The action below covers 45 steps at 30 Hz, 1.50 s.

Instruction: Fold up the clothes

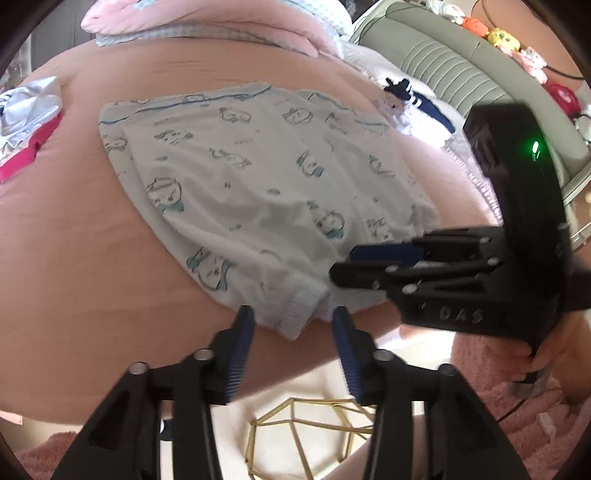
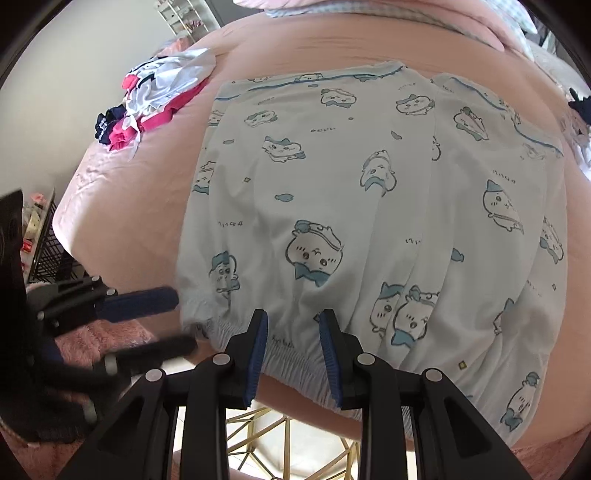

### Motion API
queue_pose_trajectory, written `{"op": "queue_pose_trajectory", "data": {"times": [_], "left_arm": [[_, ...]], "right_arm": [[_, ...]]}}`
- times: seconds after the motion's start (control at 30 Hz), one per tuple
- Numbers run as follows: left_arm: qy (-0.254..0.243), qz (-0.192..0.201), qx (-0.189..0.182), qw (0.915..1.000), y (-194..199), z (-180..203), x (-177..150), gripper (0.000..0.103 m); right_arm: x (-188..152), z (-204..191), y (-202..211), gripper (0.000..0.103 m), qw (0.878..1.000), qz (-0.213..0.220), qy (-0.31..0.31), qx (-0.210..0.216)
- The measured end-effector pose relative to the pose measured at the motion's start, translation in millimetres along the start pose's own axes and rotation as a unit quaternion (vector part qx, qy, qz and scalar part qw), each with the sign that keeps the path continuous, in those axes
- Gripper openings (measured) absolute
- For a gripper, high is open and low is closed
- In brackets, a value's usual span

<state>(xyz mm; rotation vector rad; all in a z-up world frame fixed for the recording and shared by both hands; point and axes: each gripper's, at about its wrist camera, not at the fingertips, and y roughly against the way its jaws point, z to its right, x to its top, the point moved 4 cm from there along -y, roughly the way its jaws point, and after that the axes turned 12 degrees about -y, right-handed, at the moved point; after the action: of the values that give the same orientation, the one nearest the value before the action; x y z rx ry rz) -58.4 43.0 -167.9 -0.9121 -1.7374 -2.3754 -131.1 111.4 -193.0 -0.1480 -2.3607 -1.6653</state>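
Note:
A white garment (image 1: 258, 177) (image 2: 332, 206) printed with blue cartoon animals lies flat on the pink bed (image 1: 74, 240), its elastic hem toward me. My left gripper (image 1: 292, 325) is open, and a ribbed corner of the hem lies just beyond its blue pads, untouched. In the right wrist view the left gripper (image 2: 184, 321) stands open beside the garment's near left corner. My right gripper (image 2: 293, 332) hovers over the elastic hem (image 2: 291, 354) with its pads apart and the cloth flat between them. From the left wrist view the right gripper (image 1: 341, 264) sits at the hem's right end.
A pile of pink, white and navy clothes (image 2: 155, 99) lies at the bed's far left. Folded pink bedding (image 1: 207, 22) lies at the far end. A gold wire basket (image 1: 306, 424) and pink rug (image 1: 517, 406) are on the floor below. A green couch (image 1: 461, 74) stands right.

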Motion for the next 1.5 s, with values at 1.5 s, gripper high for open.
{"op": "queue_pose_trajectory", "data": {"times": [1.5], "left_arm": [[0.196, 0.023, 0.003, 0.9803, -48, -203, 73, 0.027]], "right_arm": [[135, -28, -58, 0.029, 0.997, 0.033, 0.05, -0.044]]}}
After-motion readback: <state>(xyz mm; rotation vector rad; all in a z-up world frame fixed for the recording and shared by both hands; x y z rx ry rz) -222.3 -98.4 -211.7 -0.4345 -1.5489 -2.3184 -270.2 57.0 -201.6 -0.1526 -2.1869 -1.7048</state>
